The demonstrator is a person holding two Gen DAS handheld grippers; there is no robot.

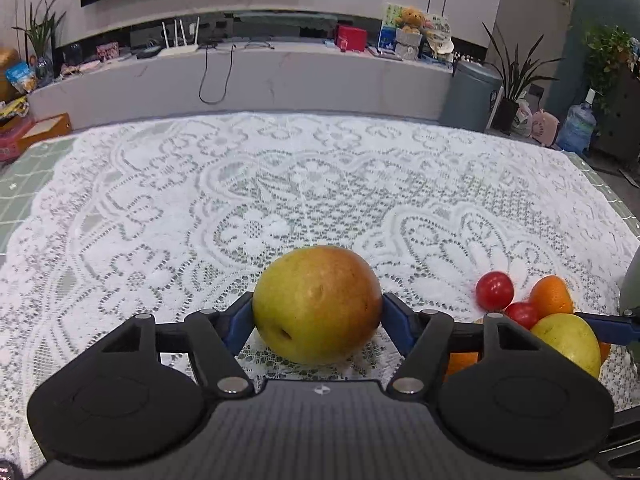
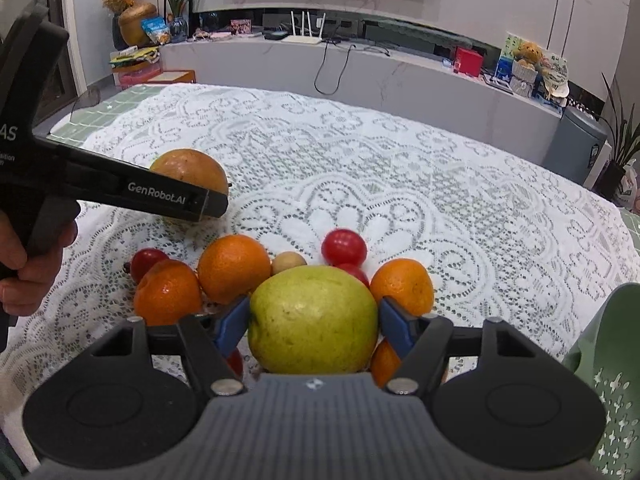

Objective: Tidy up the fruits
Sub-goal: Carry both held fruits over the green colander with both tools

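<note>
My left gripper (image 1: 318, 312) is shut on a yellow-red pear (image 1: 316, 304) low over the lace tablecloth (image 1: 240, 200); the same pear shows in the right wrist view (image 2: 188, 172) behind the left gripper's finger (image 2: 176, 200). My right gripper (image 2: 312, 320) is shut on a green-yellow pear (image 2: 312, 320), also visible in the left wrist view (image 1: 568, 340). Around it lie oranges (image 2: 234, 268) (image 2: 402, 286) (image 2: 168, 292), red cherry tomatoes (image 2: 344, 246) (image 2: 148, 262) and a small tan fruit (image 2: 289, 262).
A green patterned bowl rim (image 2: 612, 360) sits at the right edge. A person's hand (image 2: 28, 264) holds the left gripper. Beyond the table stand a low white TV bench (image 1: 240, 72), a grey bin (image 1: 470, 96) and potted plants (image 1: 516, 76).
</note>
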